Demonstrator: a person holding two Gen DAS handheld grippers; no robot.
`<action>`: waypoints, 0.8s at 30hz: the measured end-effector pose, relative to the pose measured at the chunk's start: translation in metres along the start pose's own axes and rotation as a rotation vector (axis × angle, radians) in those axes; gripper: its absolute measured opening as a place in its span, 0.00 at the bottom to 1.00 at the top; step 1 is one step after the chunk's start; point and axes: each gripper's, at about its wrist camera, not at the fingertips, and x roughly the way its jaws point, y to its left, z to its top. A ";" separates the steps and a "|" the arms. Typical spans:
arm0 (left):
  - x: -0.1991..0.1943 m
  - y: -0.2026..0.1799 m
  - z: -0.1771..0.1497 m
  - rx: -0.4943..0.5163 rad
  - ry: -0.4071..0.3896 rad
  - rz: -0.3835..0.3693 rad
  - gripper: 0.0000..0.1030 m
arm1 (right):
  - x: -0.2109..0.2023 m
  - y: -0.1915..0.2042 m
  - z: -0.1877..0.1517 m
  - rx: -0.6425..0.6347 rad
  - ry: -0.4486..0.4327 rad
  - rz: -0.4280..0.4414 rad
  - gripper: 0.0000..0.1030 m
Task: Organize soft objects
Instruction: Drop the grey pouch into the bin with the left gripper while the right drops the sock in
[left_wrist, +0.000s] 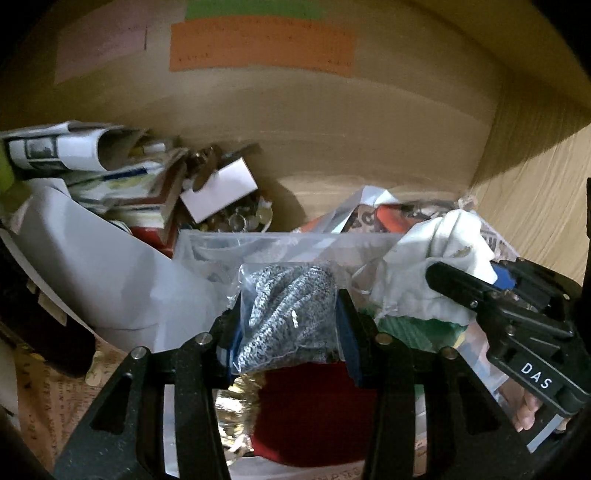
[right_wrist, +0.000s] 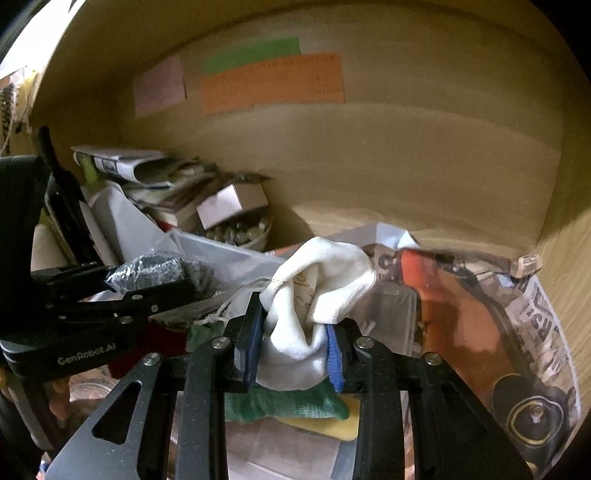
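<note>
My left gripper is shut on a clear bag of grey knitted fabric, held above a red cloth and a gold tinsel piece. The bag also shows at the left of the right wrist view. My right gripper is shut on a crumpled white cloth, held over a green knit cloth and a yellow cloth. In the left wrist view the right gripper holds the white cloth at the right.
Both grippers are inside a wooden cupboard with a back wall bearing orange, green and pink paper notes. A pile of papers and boxes, a white box, a jar of small shiny things, a clear plastic tub and a printed bag lie around.
</note>
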 end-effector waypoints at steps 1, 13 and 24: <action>0.002 0.000 0.000 0.000 0.005 0.002 0.42 | 0.002 -0.001 -0.001 0.000 0.010 -0.003 0.28; -0.010 0.001 -0.005 -0.003 -0.012 -0.004 0.56 | 0.000 0.003 -0.002 -0.026 0.013 -0.050 0.56; -0.071 -0.005 -0.010 0.027 -0.140 -0.027 0.69 | -0.051 0.015 0.003 -0.045 -0.115 -0.064 0.69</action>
